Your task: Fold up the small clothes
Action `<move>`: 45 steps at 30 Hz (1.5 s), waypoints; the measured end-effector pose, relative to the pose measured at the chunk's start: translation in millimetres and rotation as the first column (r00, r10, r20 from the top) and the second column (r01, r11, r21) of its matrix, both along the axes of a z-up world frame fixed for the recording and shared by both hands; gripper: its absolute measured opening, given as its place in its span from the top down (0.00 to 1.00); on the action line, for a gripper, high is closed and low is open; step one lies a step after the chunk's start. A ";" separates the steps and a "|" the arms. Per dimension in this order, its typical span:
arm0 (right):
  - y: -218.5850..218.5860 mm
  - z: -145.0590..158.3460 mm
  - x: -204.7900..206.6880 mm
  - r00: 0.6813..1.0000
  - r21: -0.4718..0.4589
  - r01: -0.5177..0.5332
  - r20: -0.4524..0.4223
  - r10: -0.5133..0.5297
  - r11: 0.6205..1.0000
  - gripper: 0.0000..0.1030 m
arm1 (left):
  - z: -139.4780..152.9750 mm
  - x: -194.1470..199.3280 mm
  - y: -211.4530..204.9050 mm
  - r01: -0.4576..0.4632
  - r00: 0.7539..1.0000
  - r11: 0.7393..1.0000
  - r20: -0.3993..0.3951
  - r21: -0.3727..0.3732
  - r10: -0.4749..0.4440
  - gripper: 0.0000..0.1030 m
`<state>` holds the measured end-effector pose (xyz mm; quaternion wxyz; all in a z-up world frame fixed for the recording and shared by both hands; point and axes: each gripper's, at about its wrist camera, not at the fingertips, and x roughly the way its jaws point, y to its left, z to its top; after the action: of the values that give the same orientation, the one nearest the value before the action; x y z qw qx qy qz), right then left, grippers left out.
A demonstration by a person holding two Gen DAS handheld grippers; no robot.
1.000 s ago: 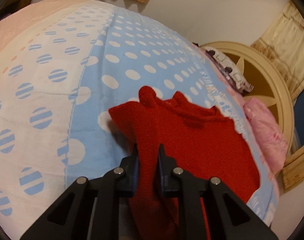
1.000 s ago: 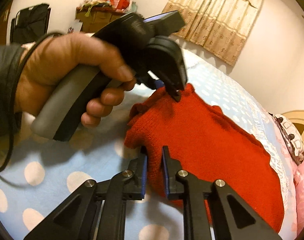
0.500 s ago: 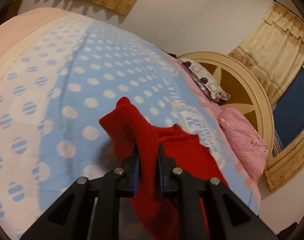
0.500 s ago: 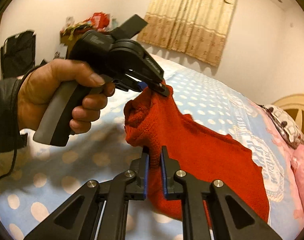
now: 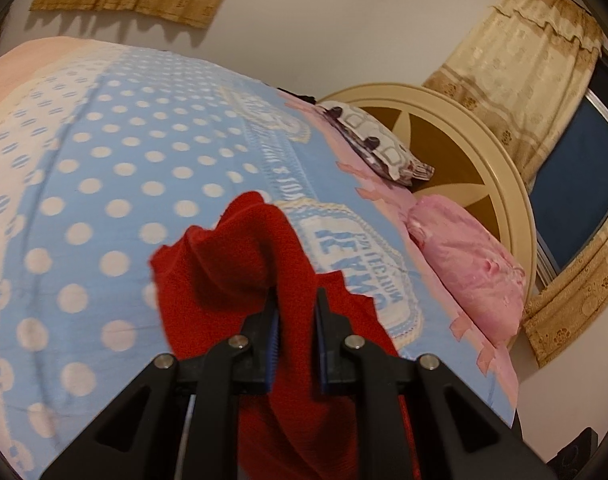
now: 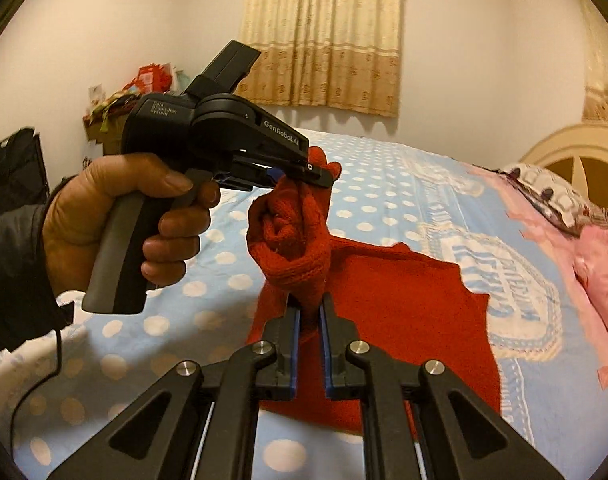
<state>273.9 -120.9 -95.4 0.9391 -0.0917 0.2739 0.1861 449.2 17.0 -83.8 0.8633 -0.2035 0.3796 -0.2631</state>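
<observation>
Since 1 second ago, both hand-held grippers have come up off the bed and carried the near edge of the red knitted garment [image 6: 404, 312] with them; it lay mostly flat then, and now we see its near part raised and bunched while the far part rests on the blue polka-dot bedspread [image 5: 116, 184].

Left hand-held gripper [image 5: 296, 312]: jaws close together, clamped on a fold of the red knit, which runs up between the blue pads and hangs below them. From the right wrist view we see this same gripper held in a hand [image 6: 136, 216] with a dark sleeve, its tips pinching a small peak of the garment, a cable trailing down from the handle.

Right hand-held gripper [image 6: 310, 312]: jaws drawn almost together, clamped on a thick rolled fold of the red knit just below the left gripper's pinch. The 2 grips sit near each other on the same raised edge.

Garment position: middle of the bed, on the blue dotted part, beside the printed lettering patch. Beyond it, toward the round cream headboard [image 5: 496, 168], lie a pink pillow [image 5: 472, 268] and a patterned pillow [image 5: 380, 148]. Beige curtains [image 6: 324, 36] hang on the far wall.
</observation>
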 end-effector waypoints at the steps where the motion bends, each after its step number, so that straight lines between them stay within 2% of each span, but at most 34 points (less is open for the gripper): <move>1: -6.9 0.8 0.4 1.000 0.012 0.012 -0.004 -0.012 1.000 0.93 | 0.4 1.4 -7.9 0.010 1.000 1.000 0.001 0.003 -0.010 0.85; 11: -71.8 0.8 11.2 0.994 0.057 0.099 -0.049 -0.096 0.994 0.93 | -7.9 20.0 -76.9 0.102 0.995 0.994 -0.025 0.046 -0.101 0.85; 20: -125.5 -11.3 10.2 0.973 0.085 0.204 -0.124 -0.193 0.975 0.93 | -26.8 28.4 -134.9 0.172 0.983 0.983 -0.071 0.070 -0.167 0.85; 26: -157.9 -31.1 9.8 0.943 0.147 0.270 -0.242 -0.230 0.952 0.93 | -41.3 25.3 -165.7 0.221 0.974 0.964 -0.086 0.148 -0.211 0.85; 31: -177.4 -42.2 4.2 0.920 0.179 0.312 -0.303 -0.250 0.933 0.93 | -37.6 10.0 -192.4 0.284 0.958 0.929 -0.044 0.238 -0.282 0.85; 34: -182.8 -44.8 3.8 0.910 0.180 0.323 -0.328 -0.253 0.929 0.93 | -32.1 1.0 -203.9 0.270 0.958 0.903 -0.002 0.334 -0.286 0.81; 35: -184.5 -46.2 4.4 0.906 0.185 0.325 -0.343 -0.249 0.927 0.93 | -28.6 -2.0 -203.6 0.262 0.959 0.902 0.011 0.343 -0.282 0.78; 37: -191.1 -46.5 3.6 0.897 0.206 0.347 -0.360 -0.258 0.915 0.92 | -17.2 -8.4 -198.5 0.259 0.958 0.909 0.034 0.327 -0.285 0.66; 39: -197.3 -41.5 -1.2 0.898 0.220 0.363 -0.343 -0.277 0.905 0.91 | -3.5 -18.3 -187.2 0.231 0.958 0.917 0.090 0.324 -0.273 0.42; 40: -198.4 -38.7 -3.0 0.900 0.214 0.364 -0.329 -0.284 0.906 0.82 | 3.8 -25.9 -177.2 0.200 0.958 0.921 0.130 0.334 -0.255 0.35; 41: -198.4 -35.9 -4.3 0.906 0.209 0.356 -0.314 -0.282 0.911 0.48 | 7.8 -30.9 -169.1 0.180 0.958 0.925 0.155 0.334 -0.242 0.29; 42: -197.1 -32.2 -4.3 0.912 0.197 0.339 -0.309 -0.270 0.920 0.25 | 10.7 -35.9 -159.2 0.158 0.958 0.931 0.178 0.329 -0.226 0.28; 43: -197.1 -29.7 -5.0 0.916 0.201 0.329 -0.306 -0.260 0.923 0.08 | 11.8 -41.8 -146.5 0.132 0.960 0.933 0.192 0.334 -0.204 0.28; 45: -197.2 -23.2 -5.8 0.927 0.227 0.305 -0.293 -0.234 0.925 0.08 | 8.8 -51.2 -125.3 0.082 0.965 0.932 0.207 0.354 -0.163 0.26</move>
<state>268.1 -318.1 -118.6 0.9153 0.1002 0.3770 0.1001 398.1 -108.3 -75.0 0.9057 0.0061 0.3278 -0.2688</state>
